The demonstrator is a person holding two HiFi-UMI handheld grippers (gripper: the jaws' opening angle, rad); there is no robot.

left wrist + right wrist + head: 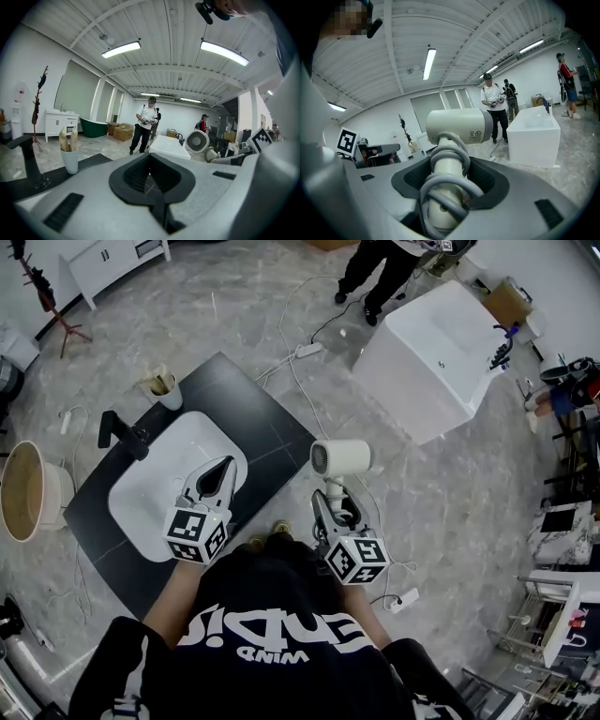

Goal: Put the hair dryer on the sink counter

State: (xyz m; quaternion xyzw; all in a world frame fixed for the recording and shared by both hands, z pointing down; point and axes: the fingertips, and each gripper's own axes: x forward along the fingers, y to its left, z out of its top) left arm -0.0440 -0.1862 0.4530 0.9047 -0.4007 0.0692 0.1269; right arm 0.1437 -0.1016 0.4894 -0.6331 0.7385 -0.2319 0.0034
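A white hair dryer (339,457) is held upright just off the right edge of the black sink counter (272,427). My right gripper (333,500) is shut on its handle. In the right gripper view the dryer (459,125) fills the middle, its grey cord coiled round the handle between the jaws of the right gripper (449,164). My left gripper (223,468) hovers over the white basin (155,479). It is shut with nothing in it, and the tips of the left gripper (150,154) meet.
A black faucet (122,434) and a cup of brushes (167,387) stand on the counter's far side. A white bathtub (431,357) sits to the upper right, with a person (380,273) beyond it. A round basket (28,491) and loose cables lie on the floor.
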